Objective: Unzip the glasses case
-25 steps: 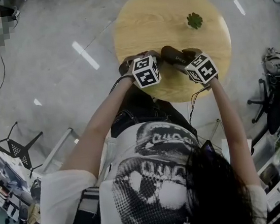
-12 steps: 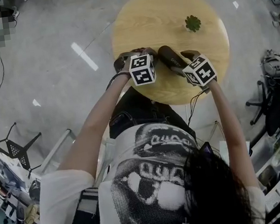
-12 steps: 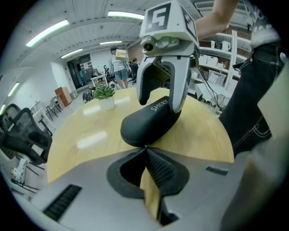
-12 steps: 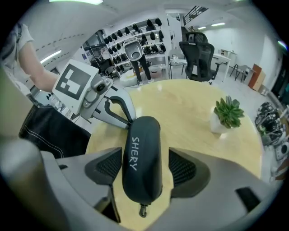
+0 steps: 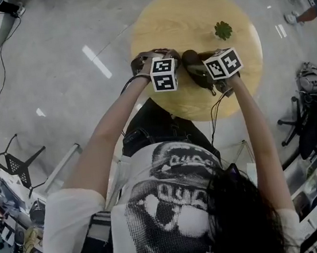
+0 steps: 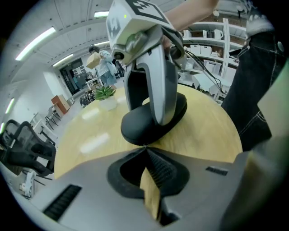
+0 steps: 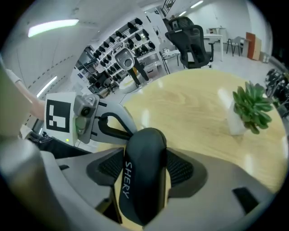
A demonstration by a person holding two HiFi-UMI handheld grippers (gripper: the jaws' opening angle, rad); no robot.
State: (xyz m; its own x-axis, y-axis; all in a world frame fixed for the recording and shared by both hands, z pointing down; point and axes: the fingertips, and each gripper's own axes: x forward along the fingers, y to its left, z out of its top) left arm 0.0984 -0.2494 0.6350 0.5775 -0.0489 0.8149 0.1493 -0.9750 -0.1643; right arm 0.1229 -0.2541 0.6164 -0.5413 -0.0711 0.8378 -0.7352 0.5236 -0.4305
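A black glasses case [image 7: 142, 158] with white lettering lies on the round wooden table [image 5: 190, 14] near its front edge. My right gripper [image 7: 144, 173] straddles it, the pads against its sides, the jaws closing. In the head view the right gripper [image 5: 204, 72] sits over the case [image 5: 193, 63]. My left gripper [image 6: 144, 146] is shut, its tips meeting at the near end of the case [image 6: 140, 128], where a small glint of the zipper pull shows. The left gripper [image 5: 179, 56] stands just left of the case in the head view.
A small green potted plant [image 5: 223, 29] stands on the table beyond the right gripper, and shows as a plant [image 7: 250, 108] in the right gripper view. The table's front edge [image 5: 200, 112] is close to the person. Office chairs and shelves surround the table.
Both grippers have shifted a little farther onto the table and rolled, their marker cubes turning. The case has moved along with them and the cubes now sit closer together.
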